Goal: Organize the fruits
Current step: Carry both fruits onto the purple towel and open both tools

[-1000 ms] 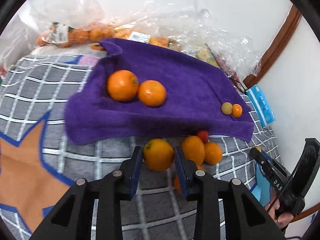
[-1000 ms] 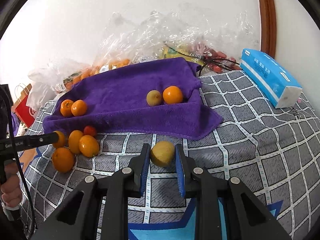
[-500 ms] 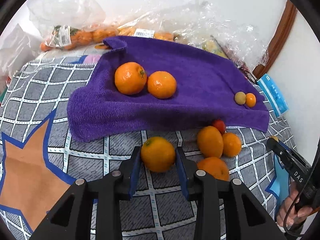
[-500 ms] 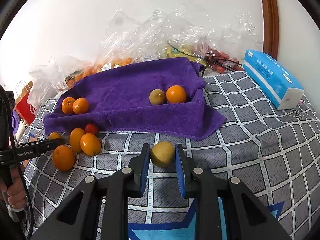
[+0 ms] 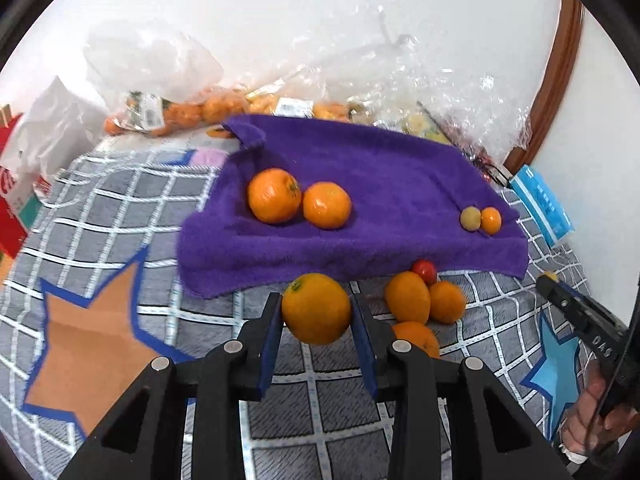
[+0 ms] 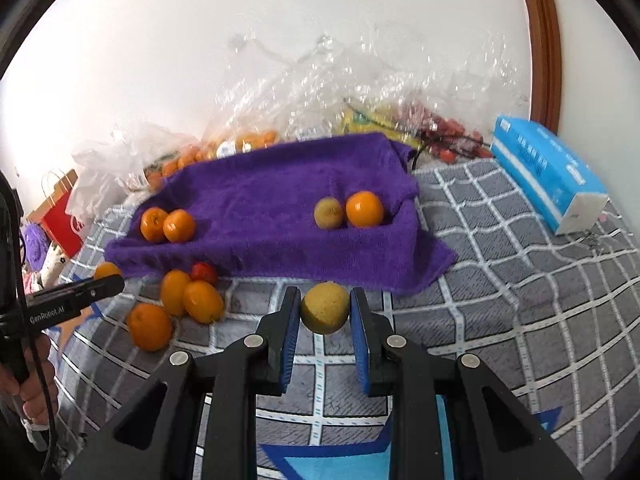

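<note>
My left gripper point(image 5: 316, 314) is shut on a large orange point(image 5: 316, 308), held just above the checked cloth in front of the purple towel point(image 5: 380, 184). My right gripper point(image 6: 325, 312) is shut on a yellow-green fruit point(image 6: 325, 307), also lifted near the towel's point(image 6: 272, 200) front edge. On the towel lie two oranges point(image 5: 298, 200) at the left and a small green fruit with a small orange point(image 6: 348, 211) at the right. Several loose oranges and a red tomato point(image 6: 203, 272) lie on the cloth by the towel's front left edge.
Clear plastic bags with fruit point(image 6: 280, 120) pile up against the white wall behind the towel. A blue tissue box point(image 6: 552, 176) lies at the right. A red paper bag point(image 6: 62, 216) stands at the far left. A hand point(image 5: 592, 420) grips the right tool's handle.
Both grippers have risen a little with their fruits. In the left wrist view the towel and loose oranges have shifted, as the left gripper tilted and moved.
</note>
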Action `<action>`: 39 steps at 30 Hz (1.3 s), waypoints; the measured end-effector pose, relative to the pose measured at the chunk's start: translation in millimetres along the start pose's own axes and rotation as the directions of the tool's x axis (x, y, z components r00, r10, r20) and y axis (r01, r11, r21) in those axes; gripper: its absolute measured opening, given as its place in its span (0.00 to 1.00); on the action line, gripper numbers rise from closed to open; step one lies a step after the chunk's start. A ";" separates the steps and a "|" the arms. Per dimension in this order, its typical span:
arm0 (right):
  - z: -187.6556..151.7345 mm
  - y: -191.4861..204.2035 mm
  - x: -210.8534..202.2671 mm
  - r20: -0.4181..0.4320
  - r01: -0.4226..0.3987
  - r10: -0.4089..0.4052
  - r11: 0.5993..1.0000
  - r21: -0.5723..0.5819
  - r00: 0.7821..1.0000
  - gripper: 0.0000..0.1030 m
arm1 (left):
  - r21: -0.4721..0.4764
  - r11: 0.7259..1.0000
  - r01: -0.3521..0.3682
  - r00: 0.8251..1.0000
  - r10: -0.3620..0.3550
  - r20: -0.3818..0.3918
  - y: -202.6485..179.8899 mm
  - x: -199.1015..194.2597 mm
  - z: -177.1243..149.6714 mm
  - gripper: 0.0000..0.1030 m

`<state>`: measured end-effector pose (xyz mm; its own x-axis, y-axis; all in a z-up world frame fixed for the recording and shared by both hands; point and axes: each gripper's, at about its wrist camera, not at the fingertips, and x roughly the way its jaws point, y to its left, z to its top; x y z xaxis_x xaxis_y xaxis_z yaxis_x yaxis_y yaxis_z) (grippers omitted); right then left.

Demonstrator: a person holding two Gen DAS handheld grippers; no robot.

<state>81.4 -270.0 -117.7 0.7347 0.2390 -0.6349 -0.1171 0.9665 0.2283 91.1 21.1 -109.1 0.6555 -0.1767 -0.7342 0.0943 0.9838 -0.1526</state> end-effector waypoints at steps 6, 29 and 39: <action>23.0 17.1 -33.1 0.040 0.004 -0.003 1.000 -0.030 0.999 0.24 | -0.058 0.998 0.022 1.000 -0.022 -0.007 4.0 -23.4 5.3 0.31; 102.8 45.7 -56.7 0.070 0.014 -0.012 0.999 -0.033 0.997 0.24 | -0.006 1.000 0.012 0.997 -0.012 0.081 -15.5 -75.9 76.7 0.31; 133.1 36.6 -30.0 0.067 0.017 -0.014 0.999 -0.045 0.998 0.24 | -0.008 0.999 0.045 0.995 -0.044 0.090 -23.8 -51.7 109.2 0.31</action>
<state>143.9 -254.2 8.0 0.7793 0.2188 -0.5872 -0.1344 0.9736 0.1843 136.9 10.2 4.7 0.7152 -0.2166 -0.6645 0.1179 0.9745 -0.1907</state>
